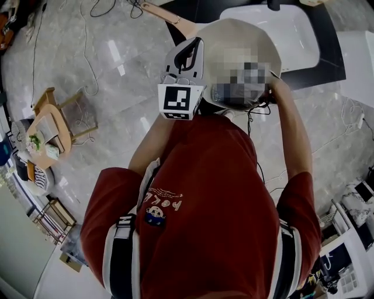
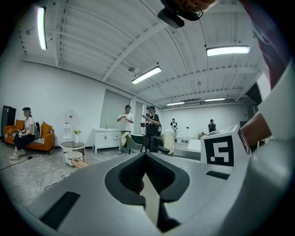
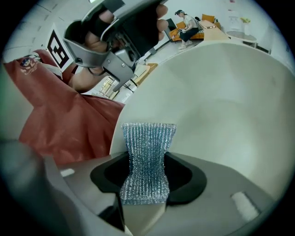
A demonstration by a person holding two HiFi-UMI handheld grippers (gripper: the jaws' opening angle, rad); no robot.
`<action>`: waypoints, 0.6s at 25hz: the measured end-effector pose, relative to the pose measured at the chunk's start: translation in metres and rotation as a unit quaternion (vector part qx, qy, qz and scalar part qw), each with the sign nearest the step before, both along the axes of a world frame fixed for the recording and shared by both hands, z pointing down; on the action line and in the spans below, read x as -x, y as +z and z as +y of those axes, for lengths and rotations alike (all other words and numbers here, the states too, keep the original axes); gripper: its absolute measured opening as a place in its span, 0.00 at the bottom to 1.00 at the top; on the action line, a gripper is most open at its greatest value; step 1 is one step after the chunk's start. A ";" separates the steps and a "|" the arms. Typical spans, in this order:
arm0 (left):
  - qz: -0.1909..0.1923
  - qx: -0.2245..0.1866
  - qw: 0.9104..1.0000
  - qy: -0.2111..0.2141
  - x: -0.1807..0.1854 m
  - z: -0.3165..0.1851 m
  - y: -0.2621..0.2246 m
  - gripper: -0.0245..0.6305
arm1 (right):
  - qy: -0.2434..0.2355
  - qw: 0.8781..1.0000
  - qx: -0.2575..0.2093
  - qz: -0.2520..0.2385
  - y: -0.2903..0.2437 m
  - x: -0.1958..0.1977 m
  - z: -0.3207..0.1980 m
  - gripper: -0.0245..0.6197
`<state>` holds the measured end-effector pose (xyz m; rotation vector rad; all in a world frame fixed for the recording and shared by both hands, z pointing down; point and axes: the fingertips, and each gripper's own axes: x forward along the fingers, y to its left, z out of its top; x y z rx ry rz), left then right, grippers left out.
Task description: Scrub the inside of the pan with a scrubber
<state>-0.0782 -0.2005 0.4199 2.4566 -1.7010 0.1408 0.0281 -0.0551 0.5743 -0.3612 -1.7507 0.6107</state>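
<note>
In the head view a cream pan (image 1: 234, 41) with a wooden handle (image 1: 163, 14) is held up in front of a person in a red shirt. My left gripper (image 1: 182, 76) sits at the pan's left edge; its jaws (image 2: 146, 184) stand close together on a thin pale strip that looks like the pan's rim. In the right gripper view my right gripper (image 3: 145, 184) is shut on a silver-blue mesh scrubber (image 3: 146, 159), whose free end rests just inside the cream pan (image 3: 221, 110). The left gripper (image 3: 110, 37) shows above the rim there. The head view hides the right gripper.
Grey marble floor with loose cables lies below. A small round wooden table (image 1: 49, 131) stands at the left, a white basin (image 1: 274, 29) at the top. Across the room are standing people (image 2: 125, 124), a white cabinet (image 2: 107, 138) and an orange sofa (image 2: 41, 133).
</note>
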 end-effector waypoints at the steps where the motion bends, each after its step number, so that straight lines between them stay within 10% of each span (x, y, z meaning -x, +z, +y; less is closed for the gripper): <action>1: 0.001 -0.001 1.000 0.006 -0.002 -0.002 0.000 0.05 | -0.001 1.000 -0.006 0.010 0.001 -0.003 -0.001 0.41; 15: 0.021 -0.002 0.996 0.084 -0.017 -0.030 0.002 0.05 | -0.040 0.979 -0.112 0.167 0.013 -0.043 -0.026 0.41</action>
